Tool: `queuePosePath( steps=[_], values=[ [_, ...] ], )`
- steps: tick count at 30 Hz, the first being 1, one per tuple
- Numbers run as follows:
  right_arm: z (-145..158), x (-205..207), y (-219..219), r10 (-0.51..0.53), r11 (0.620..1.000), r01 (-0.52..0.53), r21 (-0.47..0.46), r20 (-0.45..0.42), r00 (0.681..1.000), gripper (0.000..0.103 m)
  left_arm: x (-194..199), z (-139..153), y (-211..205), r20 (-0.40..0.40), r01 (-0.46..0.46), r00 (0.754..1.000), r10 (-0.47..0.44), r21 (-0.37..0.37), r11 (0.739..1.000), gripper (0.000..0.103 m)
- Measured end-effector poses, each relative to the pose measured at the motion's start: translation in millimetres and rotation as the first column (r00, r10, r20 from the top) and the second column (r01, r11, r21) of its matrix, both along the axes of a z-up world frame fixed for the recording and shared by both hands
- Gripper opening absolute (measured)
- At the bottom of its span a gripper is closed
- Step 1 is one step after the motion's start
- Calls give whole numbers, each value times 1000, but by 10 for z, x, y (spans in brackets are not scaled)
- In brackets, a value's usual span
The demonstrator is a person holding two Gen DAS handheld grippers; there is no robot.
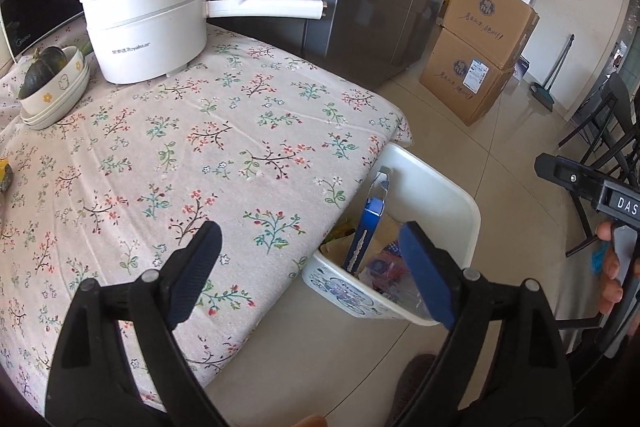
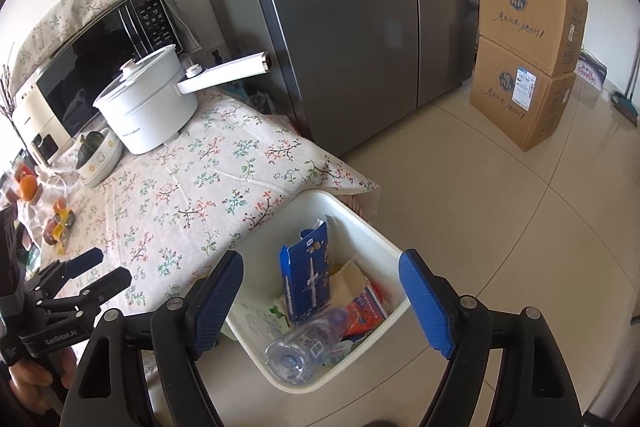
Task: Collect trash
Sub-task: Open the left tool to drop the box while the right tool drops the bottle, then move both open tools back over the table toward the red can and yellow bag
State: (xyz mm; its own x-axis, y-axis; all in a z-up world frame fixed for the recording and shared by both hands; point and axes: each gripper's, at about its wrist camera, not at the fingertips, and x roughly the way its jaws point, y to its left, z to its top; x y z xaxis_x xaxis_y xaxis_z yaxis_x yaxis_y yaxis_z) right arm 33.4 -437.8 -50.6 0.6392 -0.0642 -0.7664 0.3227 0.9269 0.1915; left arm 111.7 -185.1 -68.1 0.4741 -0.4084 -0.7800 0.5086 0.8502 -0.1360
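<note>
While both the left gripper (image 1: 310, 273) and right gripper (image 2: 322, 305) hang with fingers wide and empty, trash fills the bin (image 2: 374, 239) beside the bench (image 1: 192, 147), so the tall blue carton (image 2: 306, 283), seemingly loose, might tip out.

Bright daylight from the right, glare on the glossy floor (image 2: 500, 227), sharp focus, fisheye bending with dark vignetted corners

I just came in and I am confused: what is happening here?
A person is collecting trash with two handheld grippers. The left gripper and the right gripper are both open and empty. The white plastic bin on the floor beside the floral-cloth table already holds a tall blue carton and a clear plastic bottle.
</note>
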Motion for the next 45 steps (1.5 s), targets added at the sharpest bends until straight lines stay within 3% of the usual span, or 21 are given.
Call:
queuePosePath(
  steps=[5, 12, 18, 22, 31, 45],
  values=[
    [72, 108, 176, 21, 999, -20, -25, 29, 999, 84, -7, 85, 227, 47, -49, 998, 47, 36, 998, 102],
    [63, 361, 432, 28, 998, -26, -53, 35, 999, 89, 38, 102, 602, 126, -103, 988, 92, 83, 991, 102],
    [42, 588, 757, 82, 995, -79, -64, 45, 996, 100, 177, 24, 994, 130, -186, 976, 174, 91, 978, 102],
    [-3, 751, 1011, 124, 990, -121, -72, 41, 991, 101, 302, -30, 1269, 110, -252, 964, 242, 96, 963, 102],
    [-115, 1128, 1504, 177, 983, -175, -55, 32, 984, 102, 505, -52, 1931, 116, -386, 919, 378, 67, 920, 102],
    [-325, 1783, 2578, 275, 961, -273, -40, 51, 960, 102, 580, -8, 3146, 196, -562, 815, 546, 31, 827, 102]
  ],
)
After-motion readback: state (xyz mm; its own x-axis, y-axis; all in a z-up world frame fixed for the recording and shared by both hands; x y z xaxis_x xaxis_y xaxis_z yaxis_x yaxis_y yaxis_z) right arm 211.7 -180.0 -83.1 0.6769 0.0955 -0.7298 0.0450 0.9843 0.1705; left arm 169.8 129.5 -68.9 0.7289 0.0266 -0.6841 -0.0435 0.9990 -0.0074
